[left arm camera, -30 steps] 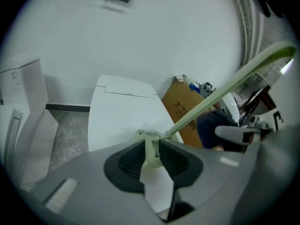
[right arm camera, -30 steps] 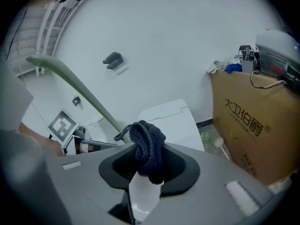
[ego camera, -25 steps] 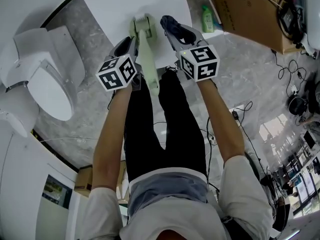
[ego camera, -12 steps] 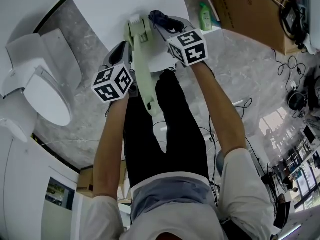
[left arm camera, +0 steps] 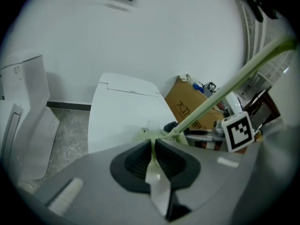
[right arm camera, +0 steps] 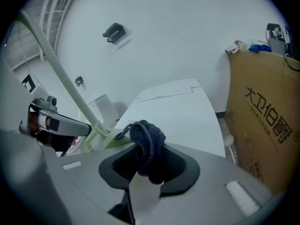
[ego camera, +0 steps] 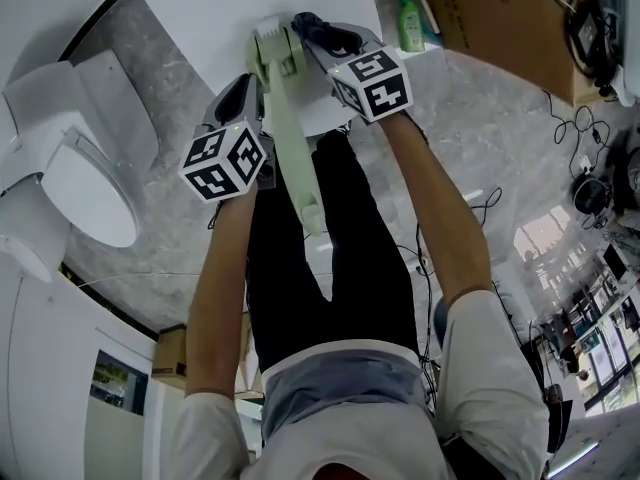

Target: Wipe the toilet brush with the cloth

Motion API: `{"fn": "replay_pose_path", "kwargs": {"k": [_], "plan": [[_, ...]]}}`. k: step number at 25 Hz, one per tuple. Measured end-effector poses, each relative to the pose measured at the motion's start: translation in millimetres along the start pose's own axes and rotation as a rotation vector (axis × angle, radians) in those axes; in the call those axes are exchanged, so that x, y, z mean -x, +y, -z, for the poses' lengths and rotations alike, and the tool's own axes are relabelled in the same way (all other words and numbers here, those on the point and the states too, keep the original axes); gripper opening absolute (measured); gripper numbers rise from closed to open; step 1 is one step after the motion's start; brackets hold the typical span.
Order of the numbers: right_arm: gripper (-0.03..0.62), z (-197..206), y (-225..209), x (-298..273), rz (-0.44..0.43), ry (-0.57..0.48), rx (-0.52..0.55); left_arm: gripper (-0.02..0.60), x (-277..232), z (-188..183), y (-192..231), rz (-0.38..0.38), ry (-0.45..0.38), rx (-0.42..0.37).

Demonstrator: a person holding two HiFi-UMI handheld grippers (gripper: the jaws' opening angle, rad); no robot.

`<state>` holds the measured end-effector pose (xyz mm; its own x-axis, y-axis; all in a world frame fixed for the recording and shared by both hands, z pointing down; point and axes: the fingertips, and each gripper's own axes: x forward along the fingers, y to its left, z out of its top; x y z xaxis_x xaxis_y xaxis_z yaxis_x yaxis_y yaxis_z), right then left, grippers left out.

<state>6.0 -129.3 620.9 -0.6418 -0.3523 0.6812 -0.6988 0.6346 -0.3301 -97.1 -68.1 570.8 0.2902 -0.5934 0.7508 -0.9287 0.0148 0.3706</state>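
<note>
The pale green toilet brush (ego camera: 288, 118) lies lengthwise over the near edge of the white table (ego camera: 220, 13), head (ego camera: 275, 48) on the far side and handle end toward the person. My left gripper (ego camera: 245, 96) is shut on a flat part of the brush (left arm camera: 154, 158) near the head; the handle (left arm camera: 225, 90) runs up to the right. My right gripper (ego camera: 318, 36) is shut on a bunched dark blue cloth (right arm camera: 147, 139), which sits right beside the brush head (right arm camera: 101, 142) in the right gripper view. Whether cloth and brush touch is unclear.
A white toilet (ego camera: 80, 168) with its lid up stands at the left. A cardboard box (ego camera: 500, 18) and a green bottle (ego camera: 410, 28) are at the right, beyond the table. Cables (ego camera: 590, 158) lie on the grey floor at the right. The person's legs are below the table edge.
My right gripper has carried the cloth up and left, closer to the brush head. The left gripper and brush shifted slightly left; the handle now reaches further toward the person.
</note>
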Motion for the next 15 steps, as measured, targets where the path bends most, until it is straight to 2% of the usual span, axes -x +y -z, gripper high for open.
{"fn": "replay_pose_path", "kwargs": {"k": [7,12,15], "plan": [[0.106,8,4,4,0.018,-0.002,-0.007,0.0,1,1,0,-0.007,-0.015,-0.006],[0.106,13,5,8,0.04,-0.003,-0.009,0.0,-1,2,-3,-0.014,-0.02,-0.067],[0.106,17,8,10,0.047,0.0,-0.008,0.0,1,1,-2,-0.008,-0.02,-0.064]]}}
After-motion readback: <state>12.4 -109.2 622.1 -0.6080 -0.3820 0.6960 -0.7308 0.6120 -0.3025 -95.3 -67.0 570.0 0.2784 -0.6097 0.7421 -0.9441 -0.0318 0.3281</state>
